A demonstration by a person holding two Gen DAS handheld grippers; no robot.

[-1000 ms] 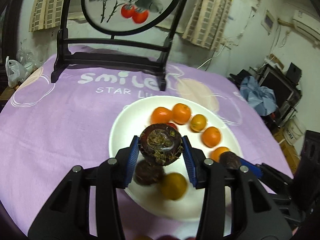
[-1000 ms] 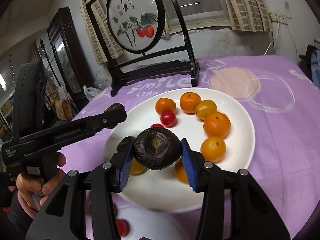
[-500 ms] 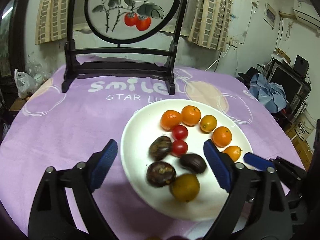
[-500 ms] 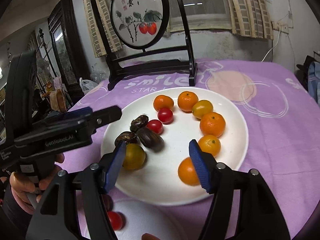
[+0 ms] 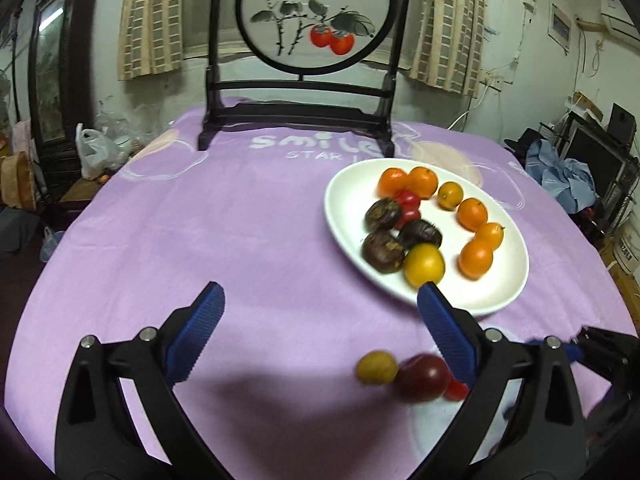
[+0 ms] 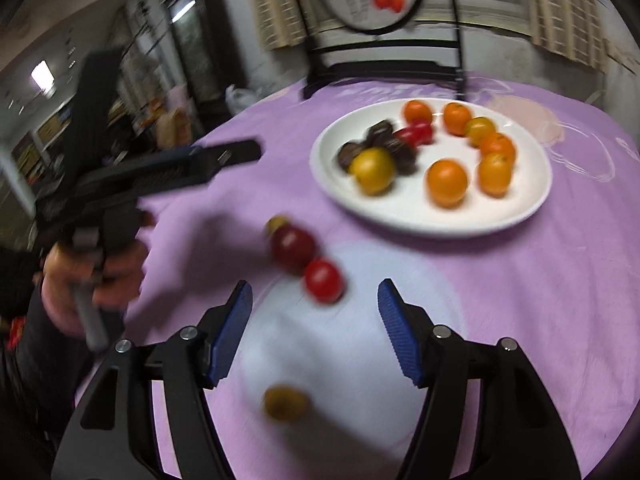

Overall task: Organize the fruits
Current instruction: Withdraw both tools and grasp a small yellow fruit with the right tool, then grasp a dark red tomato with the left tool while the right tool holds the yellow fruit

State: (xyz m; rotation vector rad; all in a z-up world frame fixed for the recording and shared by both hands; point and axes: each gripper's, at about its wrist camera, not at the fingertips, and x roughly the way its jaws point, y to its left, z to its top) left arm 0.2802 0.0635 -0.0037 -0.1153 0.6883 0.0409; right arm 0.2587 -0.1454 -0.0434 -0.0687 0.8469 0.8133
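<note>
The white plate (image 5: 506,292) is being shown with its long axis running from near right to far left across the purple-clothed surface (image 5: 240,240), loaded with oranges (image 5: 475,258), three dark chestnuts (image 5: 382,251) and cherry tomatoes (image 5: 408,200). A framed persimmon screen (image 5: 314,16) is being displayed behind, before curtained windows. The left gripper (image 5: 318,328) and right gripper (image 6: 316,322) are both being held with jaws spread, gripping nothing; a loose red tomato (image 6: 323,281) is lying just ahead of the right jaws.
</note>
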